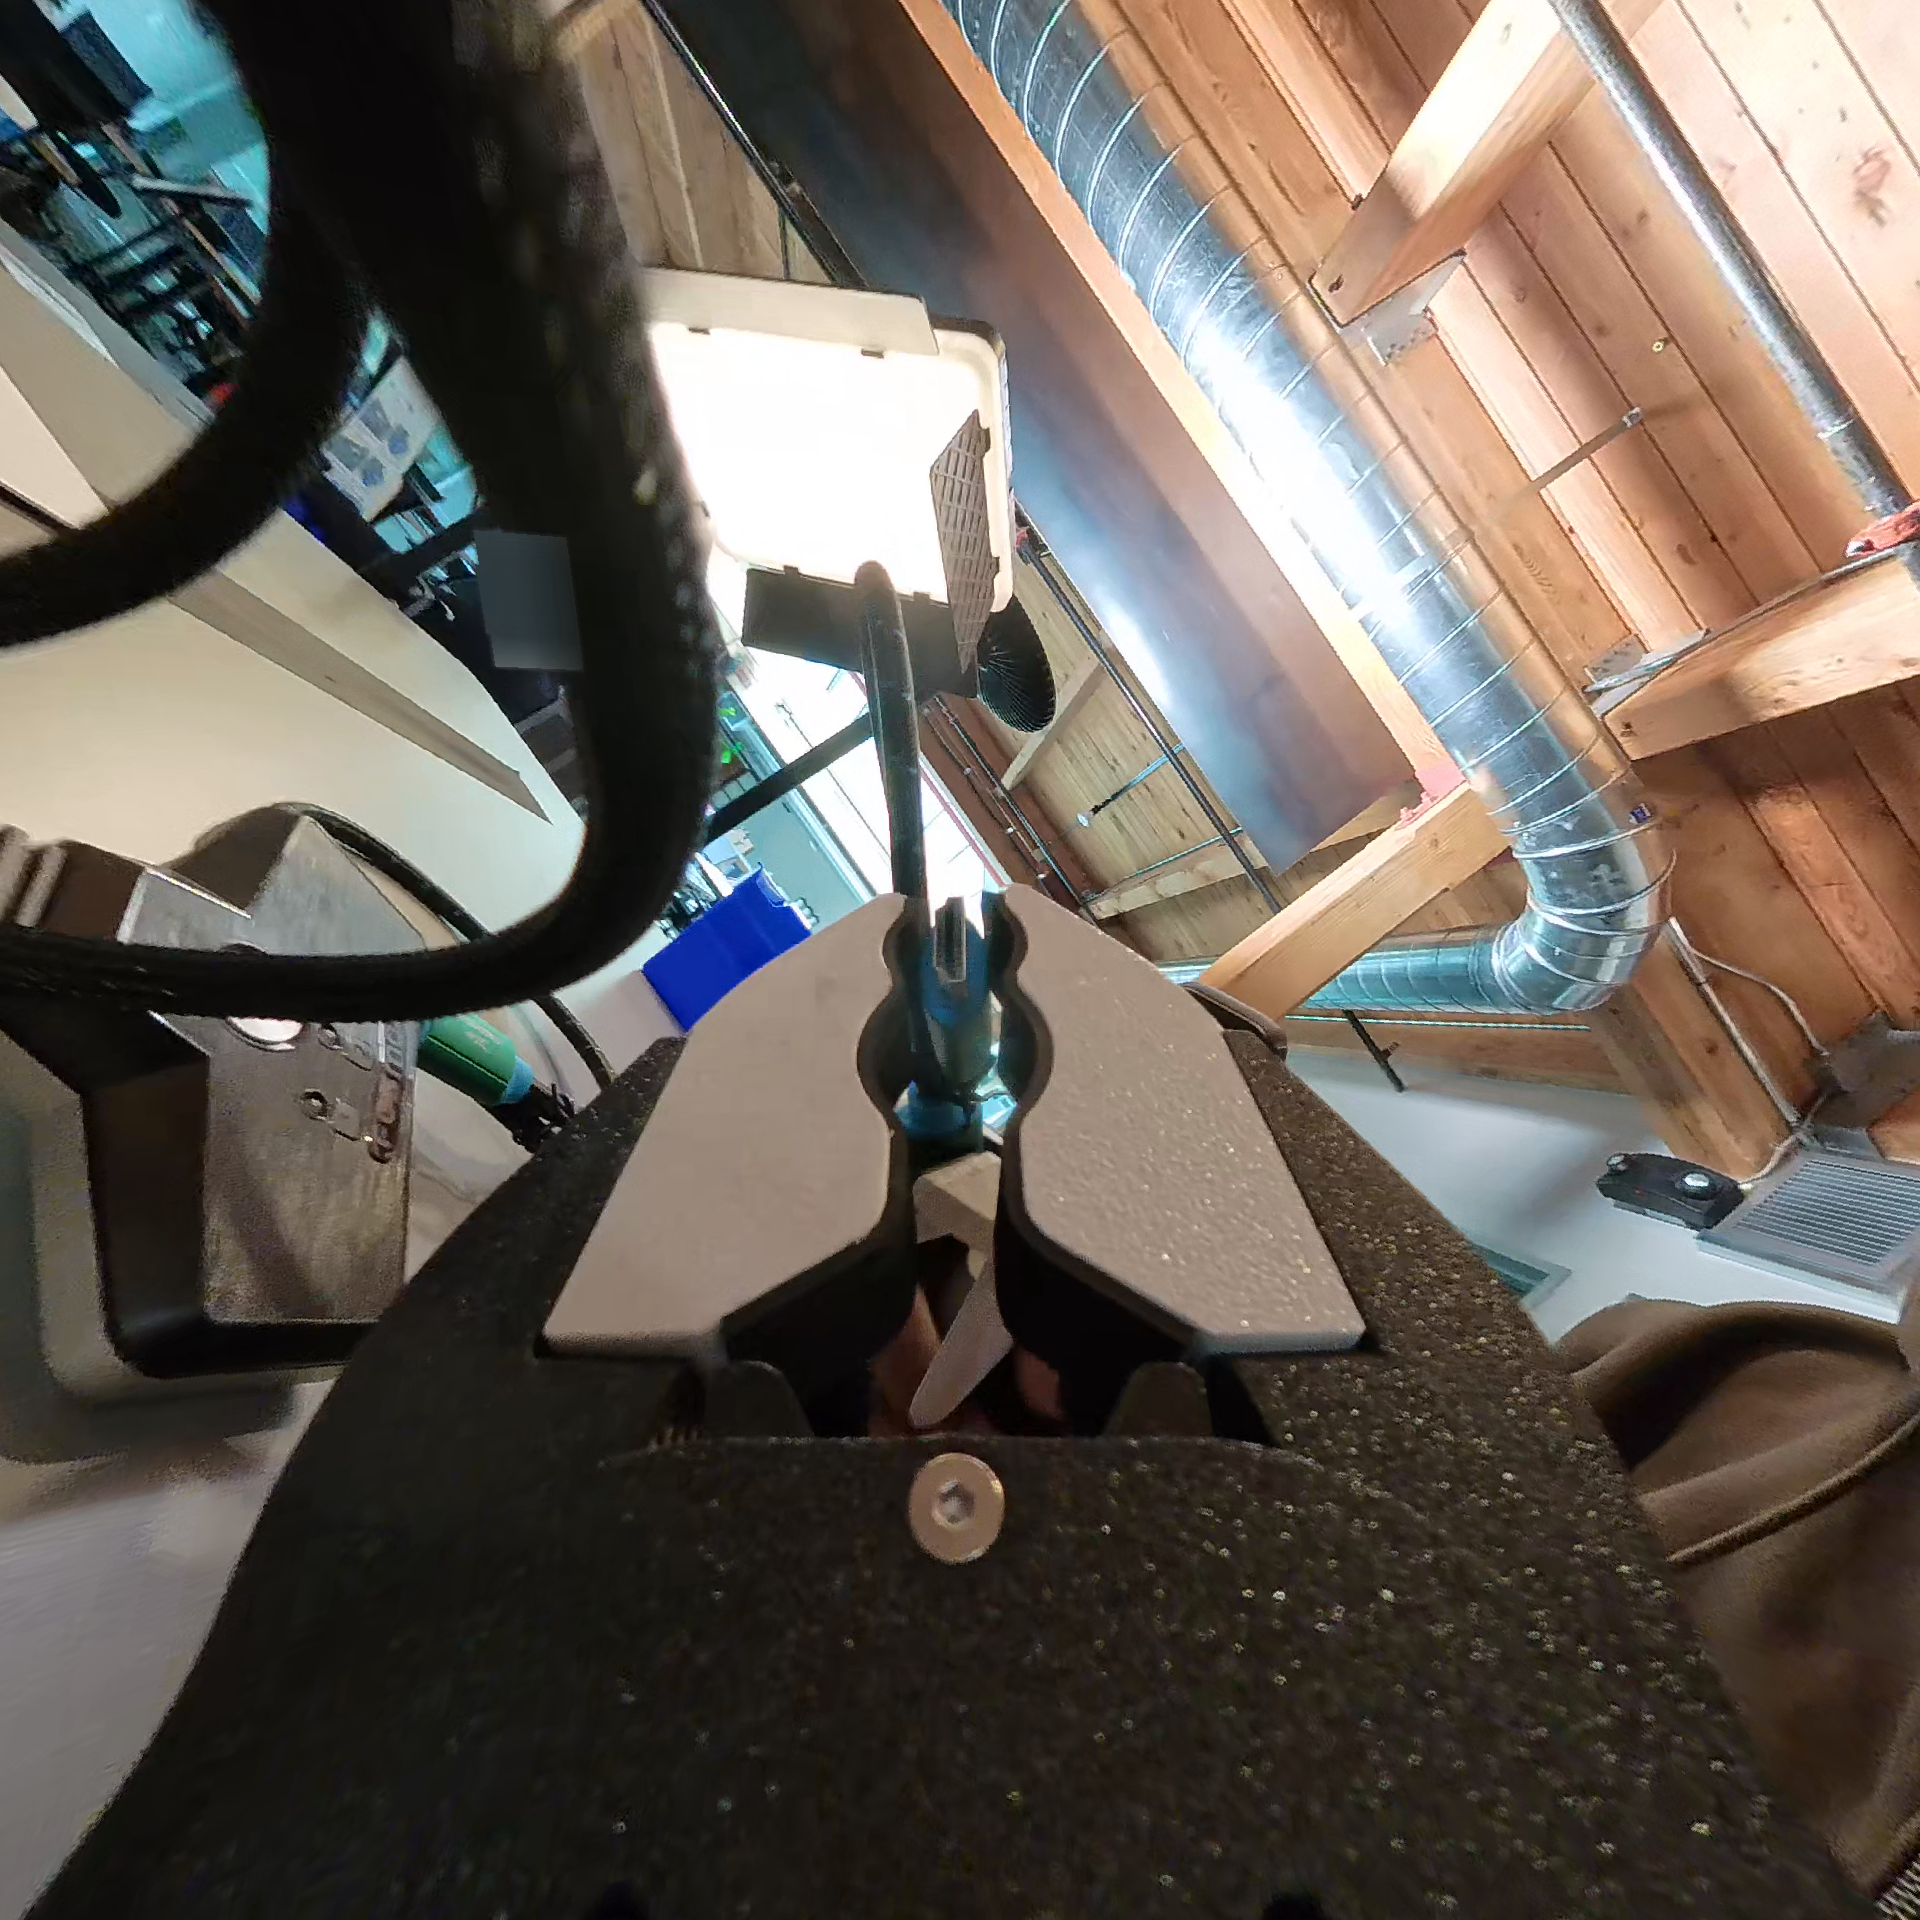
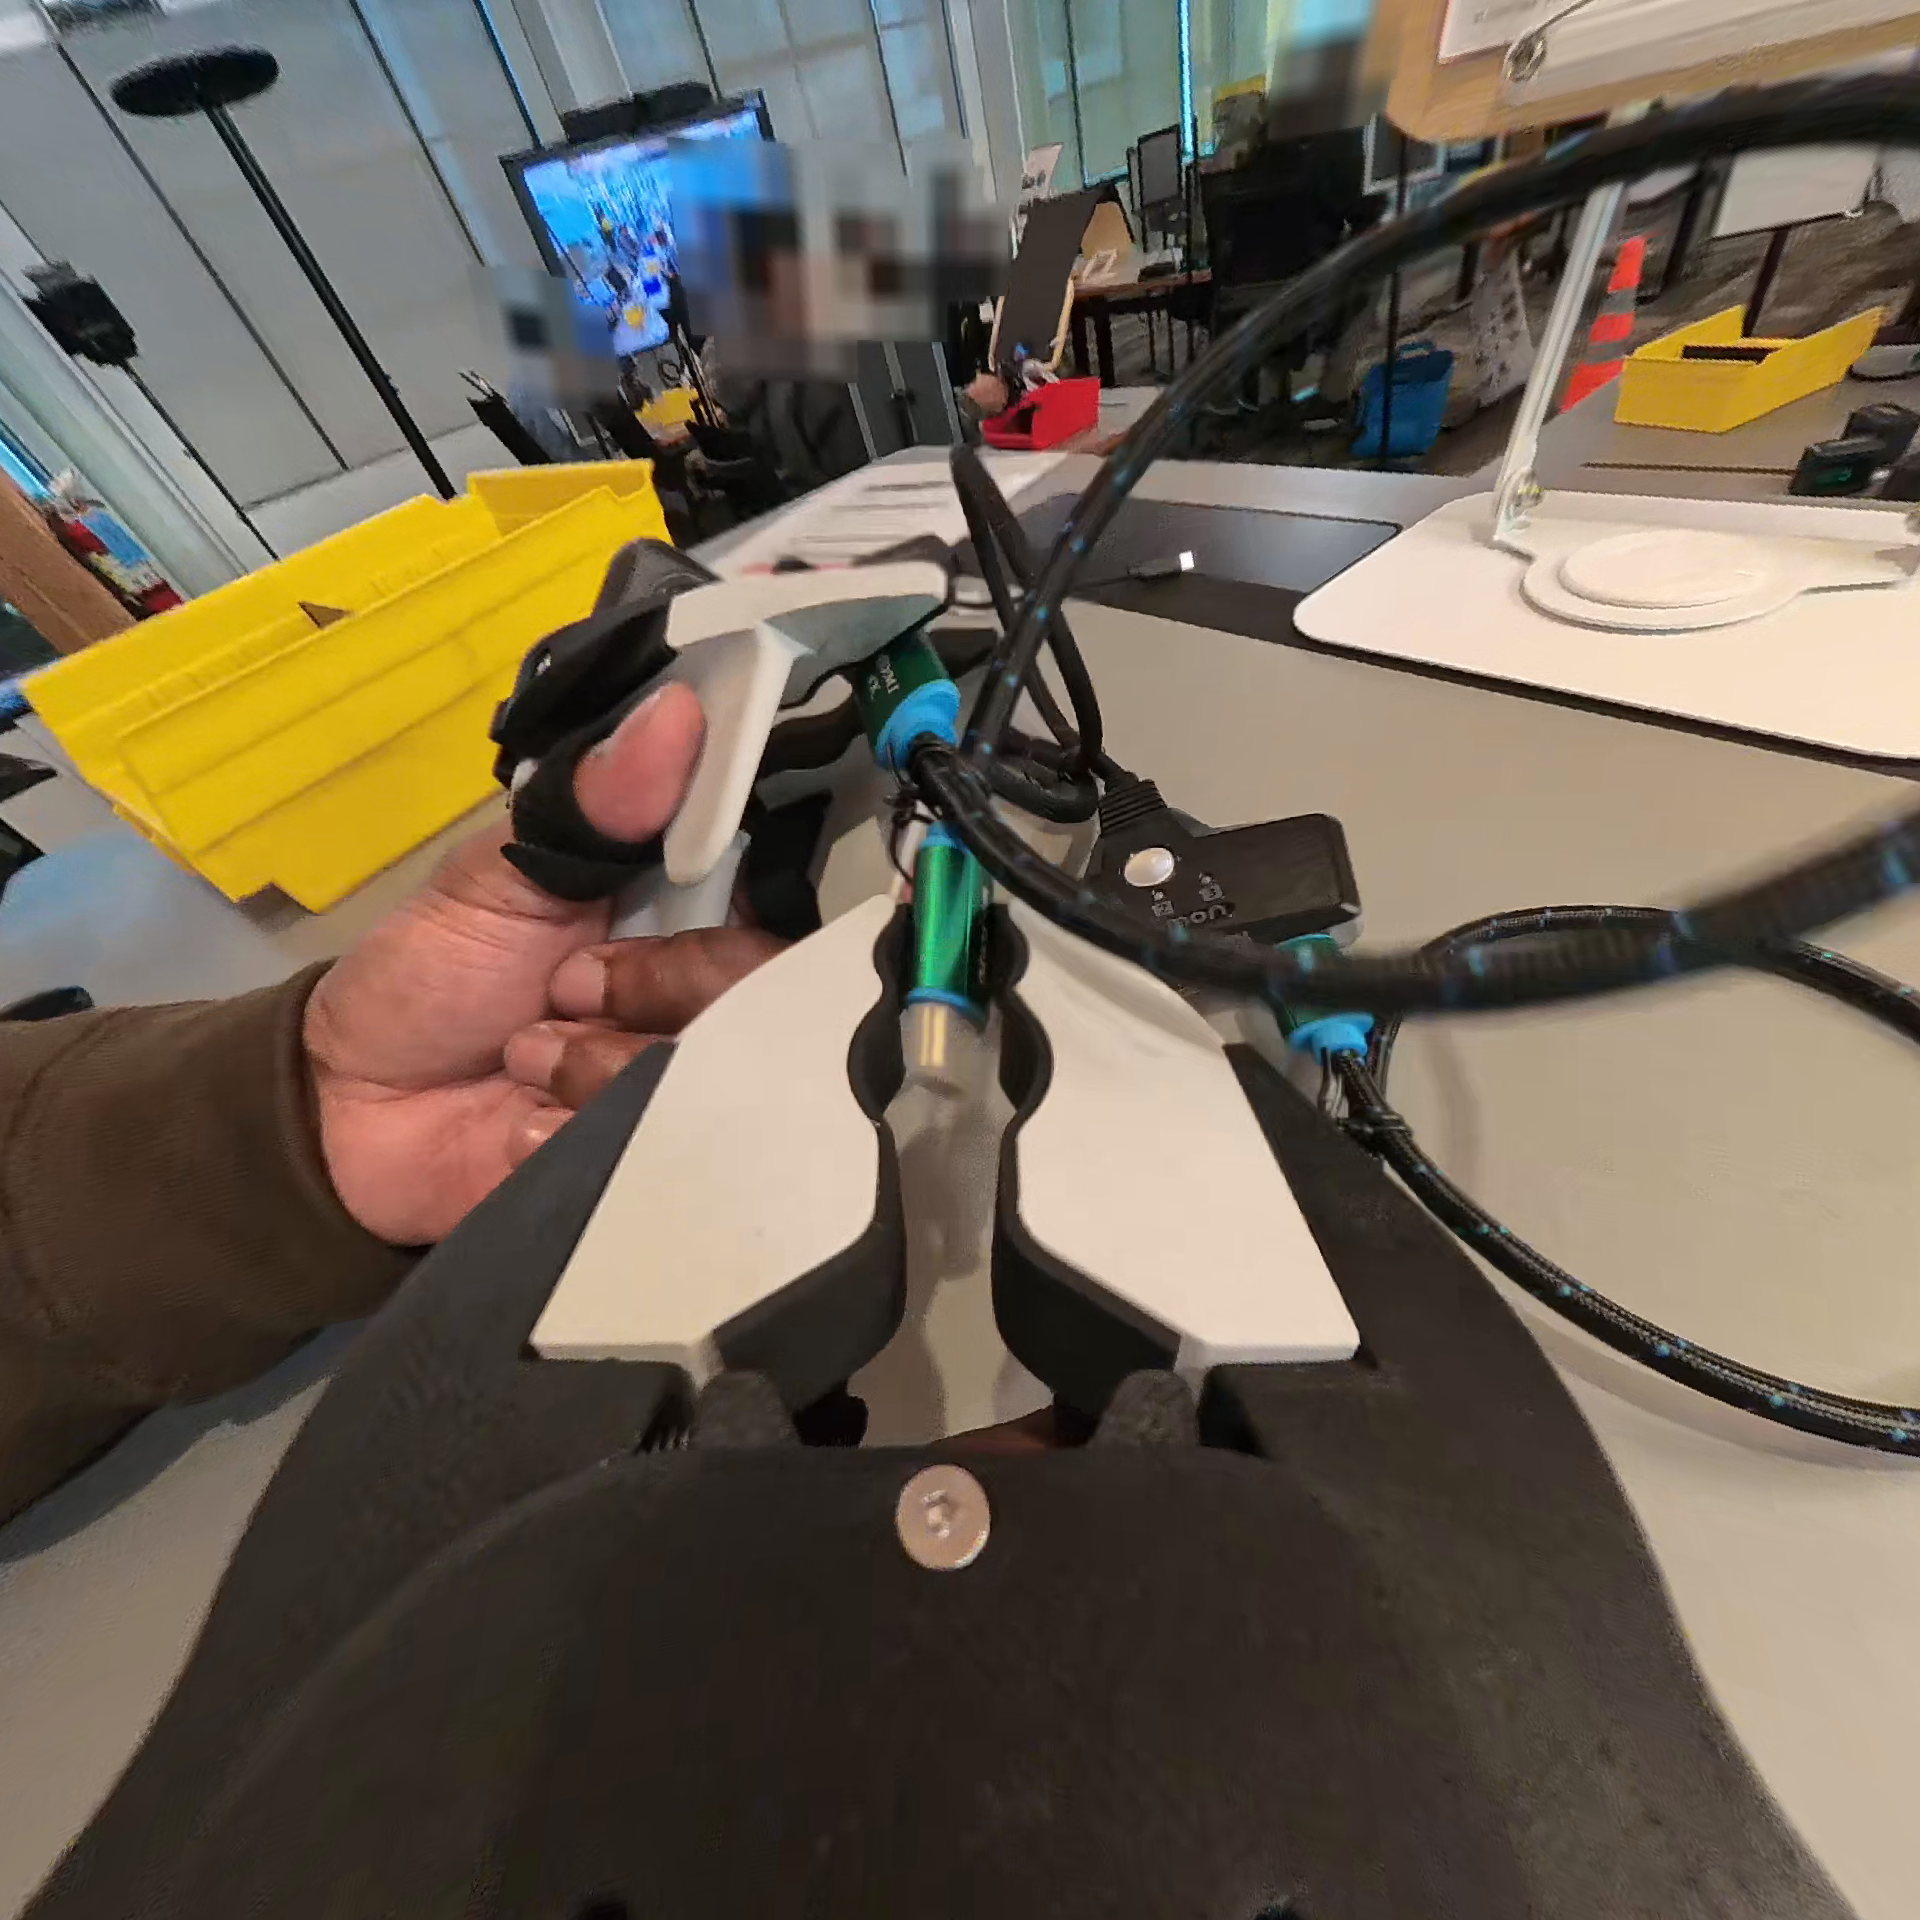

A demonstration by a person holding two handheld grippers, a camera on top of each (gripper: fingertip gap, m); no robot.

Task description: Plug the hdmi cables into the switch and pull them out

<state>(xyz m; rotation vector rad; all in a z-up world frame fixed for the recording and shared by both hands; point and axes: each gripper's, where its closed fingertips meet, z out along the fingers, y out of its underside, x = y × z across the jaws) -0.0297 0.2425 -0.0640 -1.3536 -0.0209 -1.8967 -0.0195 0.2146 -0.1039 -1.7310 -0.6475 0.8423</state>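
**Two grippers, each clamped on a green cable plug**

Grey table; black switch box beside the right gripper, which grips a green plug. Left gripper, tilted ceilingward, apparently pinches another plug between its fingertips.

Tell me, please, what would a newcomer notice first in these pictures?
Each tool grips a cable plug: the right tool holds a green plug over the grey table, the left tool a blue-collared plug raised toward a bright lamp. Black braided cables loop across both views, with yellow bins at left.
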